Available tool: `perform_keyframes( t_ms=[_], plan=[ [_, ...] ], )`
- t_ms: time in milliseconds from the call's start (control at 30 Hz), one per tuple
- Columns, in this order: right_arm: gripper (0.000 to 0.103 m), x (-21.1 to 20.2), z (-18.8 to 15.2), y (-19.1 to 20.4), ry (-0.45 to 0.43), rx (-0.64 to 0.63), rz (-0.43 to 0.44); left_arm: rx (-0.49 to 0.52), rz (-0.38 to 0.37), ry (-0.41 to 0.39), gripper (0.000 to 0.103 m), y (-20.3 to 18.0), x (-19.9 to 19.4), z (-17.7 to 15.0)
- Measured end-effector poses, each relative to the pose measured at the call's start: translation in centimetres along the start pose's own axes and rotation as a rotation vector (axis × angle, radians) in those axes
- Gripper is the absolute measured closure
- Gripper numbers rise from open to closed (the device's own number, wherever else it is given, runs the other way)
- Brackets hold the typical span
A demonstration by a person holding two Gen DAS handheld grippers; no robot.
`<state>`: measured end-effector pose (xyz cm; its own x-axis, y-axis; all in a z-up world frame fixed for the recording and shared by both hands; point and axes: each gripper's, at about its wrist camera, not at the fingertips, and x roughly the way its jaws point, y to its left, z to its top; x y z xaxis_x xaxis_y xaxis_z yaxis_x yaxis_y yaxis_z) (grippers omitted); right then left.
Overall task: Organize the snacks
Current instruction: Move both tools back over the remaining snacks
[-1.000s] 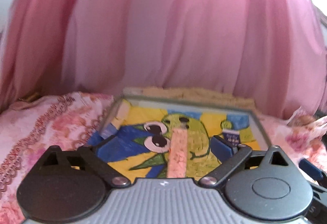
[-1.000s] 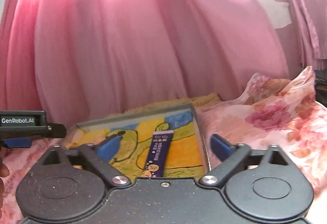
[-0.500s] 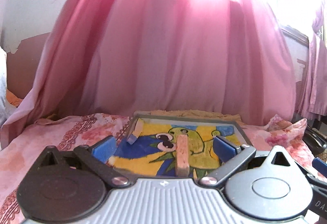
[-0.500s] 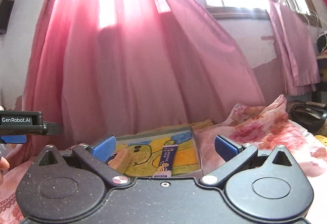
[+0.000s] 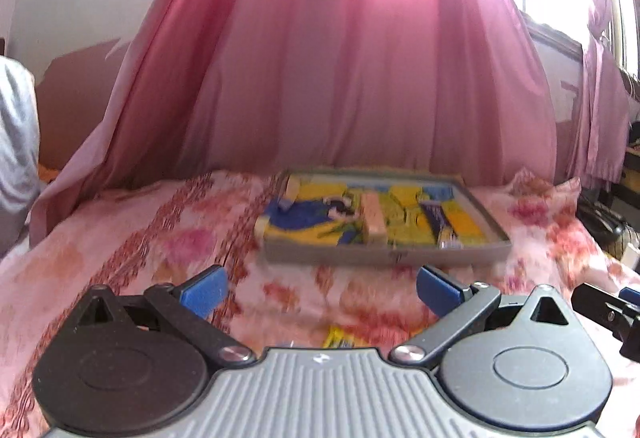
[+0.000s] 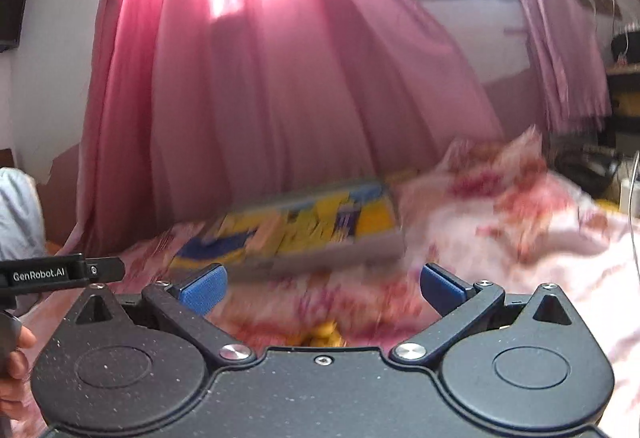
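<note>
Pink curtain [image 5: 360, 78] behind, floral bedsheet [image 5: 160, 238] under both tools. Tray [image 5: 380, 258] sits at 12 o'clock from my left gripper [image 5: 318, 292], with a pink bar [image 5: 374, 216] and blue stick [image 5: 438, 218] lying inside. Left fingers spread, grasping nothing. Right gripper [image 6: 322, 288] likewise released and empty, its view blurred. Yellow wrapper [image 5: 338, 338] at 6 o'clock, between left fingers.

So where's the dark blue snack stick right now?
In the left wrist view the dark blue snack stick lies in the tray, right of centre, beside the pale wafer bar, ahead of both open tools.
</note>
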<state>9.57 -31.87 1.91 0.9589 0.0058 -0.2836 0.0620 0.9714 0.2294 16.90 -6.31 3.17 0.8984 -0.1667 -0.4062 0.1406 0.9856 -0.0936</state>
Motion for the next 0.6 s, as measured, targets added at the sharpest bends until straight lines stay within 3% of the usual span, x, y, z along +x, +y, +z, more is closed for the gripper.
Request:
perform_keyframes(
  t_ms=[333, 600],
  plan=[
    [0.001, -2.6, -3.0, 2.6, 0.161, -0.066, -0.030, -0.002, -0.032, 0.064, 0.000, 2.4, -3.4, -3.8],
    [0.001, -3.2, -4.8, 3.9, 0.285, -0.132, -0.030, 0.011, -0.081, 0.149, 0.000, 2.5, -3.4, -5.9]
  ],
)
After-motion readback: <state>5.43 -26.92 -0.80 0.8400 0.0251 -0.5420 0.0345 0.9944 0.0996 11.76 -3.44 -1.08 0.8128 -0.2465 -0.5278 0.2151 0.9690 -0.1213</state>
